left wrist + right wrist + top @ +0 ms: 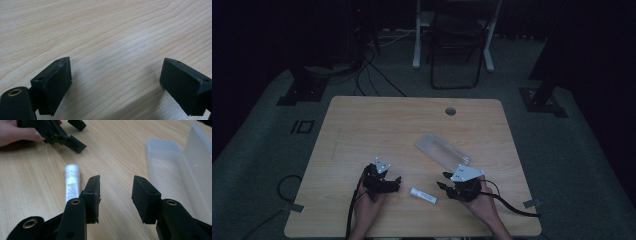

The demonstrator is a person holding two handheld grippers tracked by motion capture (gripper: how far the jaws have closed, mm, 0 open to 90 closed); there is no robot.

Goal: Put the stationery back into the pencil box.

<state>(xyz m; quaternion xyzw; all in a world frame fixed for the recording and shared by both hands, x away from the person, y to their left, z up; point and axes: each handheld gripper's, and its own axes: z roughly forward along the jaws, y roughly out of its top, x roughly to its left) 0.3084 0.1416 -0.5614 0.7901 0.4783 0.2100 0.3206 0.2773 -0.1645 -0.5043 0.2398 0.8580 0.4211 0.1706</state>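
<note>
White tube [72,181] lies flat on the table [362,130], between the two grippers, w/ the clear plastic box [175,177] open just beside it. Right gripper [116,192] is released, jaws apart w/ nothing between them, tube just off to one side. Left gripper [115,82] also spread wide over bare wood, empty. Tube looks light, stiff, prob. smooth and round, so it may roll or slip; best pinched across the middle of its body, jaws square to its length. Box lid looks thin, likely flexes.
</note>
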